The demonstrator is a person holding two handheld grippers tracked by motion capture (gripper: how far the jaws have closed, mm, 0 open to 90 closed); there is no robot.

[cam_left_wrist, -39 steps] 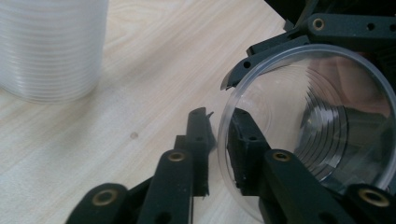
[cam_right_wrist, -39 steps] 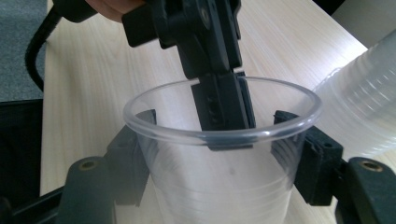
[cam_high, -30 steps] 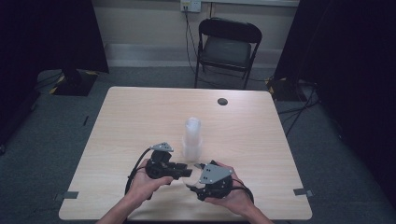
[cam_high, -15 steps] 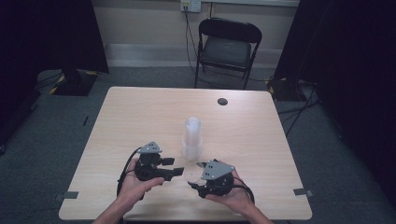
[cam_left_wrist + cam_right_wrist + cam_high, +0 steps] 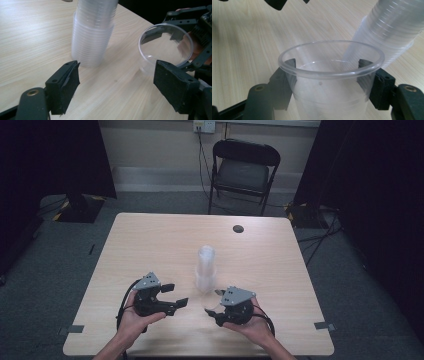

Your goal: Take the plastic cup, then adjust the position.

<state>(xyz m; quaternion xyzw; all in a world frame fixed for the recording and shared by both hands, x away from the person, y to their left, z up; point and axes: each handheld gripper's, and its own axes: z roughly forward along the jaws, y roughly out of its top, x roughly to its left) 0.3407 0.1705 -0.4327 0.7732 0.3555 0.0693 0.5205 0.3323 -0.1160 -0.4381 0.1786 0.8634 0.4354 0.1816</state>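
Clear plastic cup (image 5: 329, 82) sits upright btwn your right gripper (image 5: 214, 307) jaws, clamped; left gripper (image 5: 176, 296) jaws just opened, empty, cup off to their right.

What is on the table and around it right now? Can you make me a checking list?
Surface: wooden table, bare wood.
Job's things: stack of clear cups upright mid-table; single clear cup held.
Clutter: small dark disc near far edge.
Grippers: left gripper jaws have just been opening, nothing between them; right gripper shut on the single clear cup.
Cables: black cable by left hand.
Surroundings: folding chair, grey carpet.
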